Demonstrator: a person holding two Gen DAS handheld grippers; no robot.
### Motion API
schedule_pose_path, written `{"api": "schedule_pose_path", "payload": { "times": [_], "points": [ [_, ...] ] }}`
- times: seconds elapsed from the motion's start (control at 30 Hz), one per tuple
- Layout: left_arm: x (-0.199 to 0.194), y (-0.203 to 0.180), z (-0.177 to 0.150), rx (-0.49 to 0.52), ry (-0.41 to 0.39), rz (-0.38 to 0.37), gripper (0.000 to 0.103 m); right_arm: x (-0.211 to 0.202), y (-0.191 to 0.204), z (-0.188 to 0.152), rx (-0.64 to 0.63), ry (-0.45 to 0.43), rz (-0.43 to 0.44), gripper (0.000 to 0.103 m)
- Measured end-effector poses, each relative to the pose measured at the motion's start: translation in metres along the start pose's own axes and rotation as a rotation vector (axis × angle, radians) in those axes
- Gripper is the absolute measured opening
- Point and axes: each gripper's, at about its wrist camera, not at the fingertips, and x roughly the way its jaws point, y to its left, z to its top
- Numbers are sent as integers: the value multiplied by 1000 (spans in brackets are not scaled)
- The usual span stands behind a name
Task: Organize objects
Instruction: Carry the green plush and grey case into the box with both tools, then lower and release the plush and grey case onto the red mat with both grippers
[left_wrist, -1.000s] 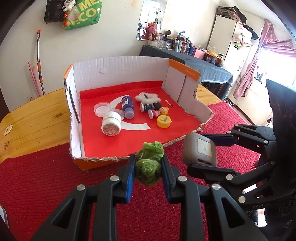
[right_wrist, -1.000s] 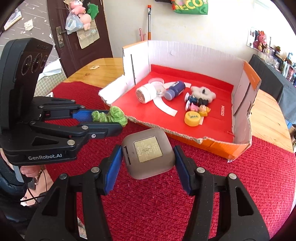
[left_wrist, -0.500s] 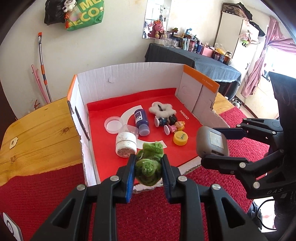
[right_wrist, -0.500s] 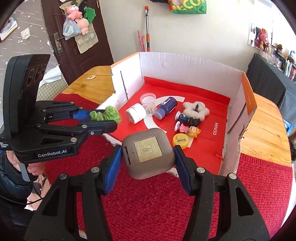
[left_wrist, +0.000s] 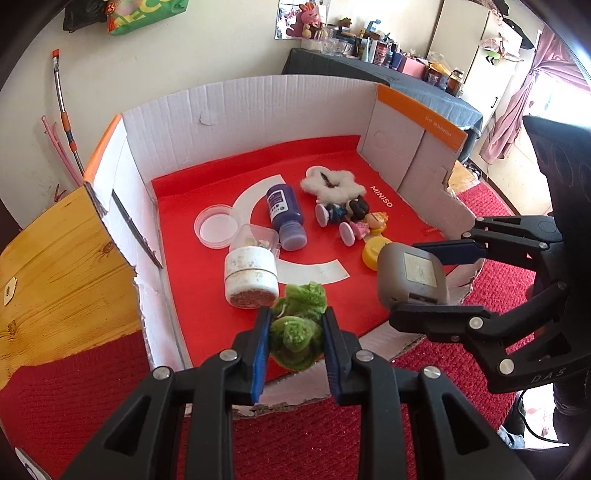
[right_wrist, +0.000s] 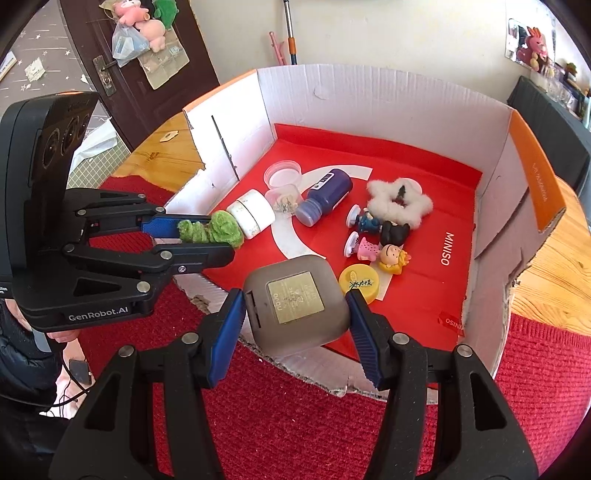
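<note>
Since a second ago, you have carried both grippers forward from above the red cloth to the torn front edge of the cardboard box (left_wrist: 236, 122), and both loads now hang over its red floor.

On the left, your left gripper (left_wrist: 295, 334) pinches a green fuzzy scrunchie (left_wrist: 297, 328) between its blue pads, held above the front of the box, just in front of the white jar (left_wrist: 251, 275) that lies on its side. Behind that jar sit a clear plastic lid (left_wrist: 216, 226) and a small clear cup (left_wrist: 260, 238). Next to these, a dark blue bottle (left_wrist: 285, 212) lies on the white arc printed on the floor. Further right lie a white fluffy scrunchie (left_wrist: 332, 184), two small cartoon figurines (left_wrist: 354, 221) on their sides, and a yellow cap (right_wrist: 359, 282).

On the right, your right gripper (right_wrist: 295, 314) clamps a grey rounded case (right_wrist: 295, 304) with a gold label facing up; its pads press on both sides of it. The case hangs over the front wall of the box, just in front of the yellow cap. The box itself stands on a wooden table (left_wrist: 55, 266) partly covered by the red cloth (right_wrist: 295, 424).
</note>
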Motion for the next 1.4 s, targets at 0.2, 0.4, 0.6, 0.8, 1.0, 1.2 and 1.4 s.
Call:
{"api": "schedule_pose_path", "payload": {
  "times": [0.2,0.4,0.6,0.8,1.0,1.2,1.4],
  "points": [
    [11,2,-1,6,36,0,27,13,-7,3,25,43,39,54],
    [17,6,-1,0,47,6,27,24,-14,4,48,89,55,54],
    [21,8,1,-15,40,16,27,27,-23,5,74,103,26,54],
    [25,8,3,-21,13,53,27,24,-27,5,54,66,-79,54],
    [30,14,5,-58,-21,67,28,24,-33,5,48,42,-159,54],
    [32,13,6,-59,-38,89,29,25,-36,5,47,31,-164,54],
    [31,12,4,-55,-48,103,30,23,-40,5,48,26,-161,55]
  ]
}}
